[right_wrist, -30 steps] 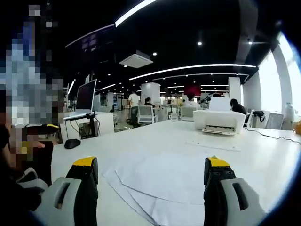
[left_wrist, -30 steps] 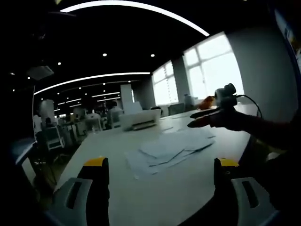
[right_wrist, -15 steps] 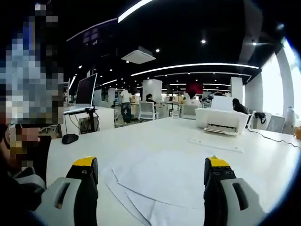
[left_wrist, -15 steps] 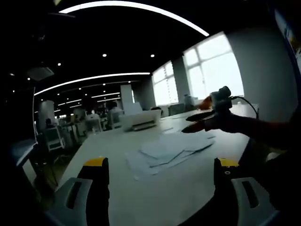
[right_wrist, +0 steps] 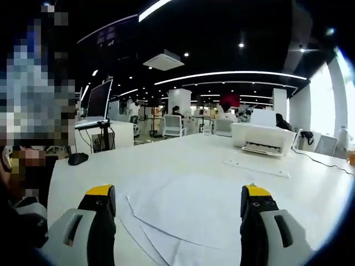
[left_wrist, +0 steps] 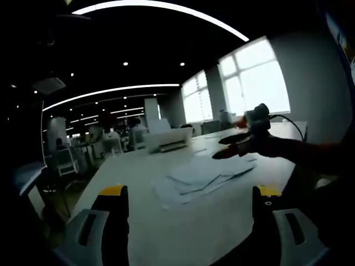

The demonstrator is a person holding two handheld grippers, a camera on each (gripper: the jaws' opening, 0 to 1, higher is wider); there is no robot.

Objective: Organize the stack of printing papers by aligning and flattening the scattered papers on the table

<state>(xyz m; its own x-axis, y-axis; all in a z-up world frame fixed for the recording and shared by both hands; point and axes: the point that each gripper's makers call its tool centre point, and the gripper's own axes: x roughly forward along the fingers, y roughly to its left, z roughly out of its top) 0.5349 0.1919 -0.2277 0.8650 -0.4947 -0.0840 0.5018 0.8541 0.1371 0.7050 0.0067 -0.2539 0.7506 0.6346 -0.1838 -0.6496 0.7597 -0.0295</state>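
Both claws gape above scattered papers (right_wrist: 188, 216) on the table (left_wrist: 222, 221)

You've got a white printer (right_wrist: 262, 139) at the far side of the table (right_wrist: 183, 152), with a cable (right_wrist: 321, 159) trailing beside it. Mouse (right_wrist: 77, 158) near the table's left edge, monitor (right_wrist: 99, 101) behind it. People sit at desks further back. Bright windows (left_wrist: 252, 77) behind the table.

Right gripper (right_wrist: 180, 202) with yellow-tipped jaws spread wide above scattered papers (right_wrist: 188, 213) fanned across a white table (right_wrist: 183, 152), white printer (right_wrist: 262, 138) beyond at right, dark mouse (right_wrist: 77, 158) at left, monitor (right_wrist: 99, 101) behind it, seated people far back
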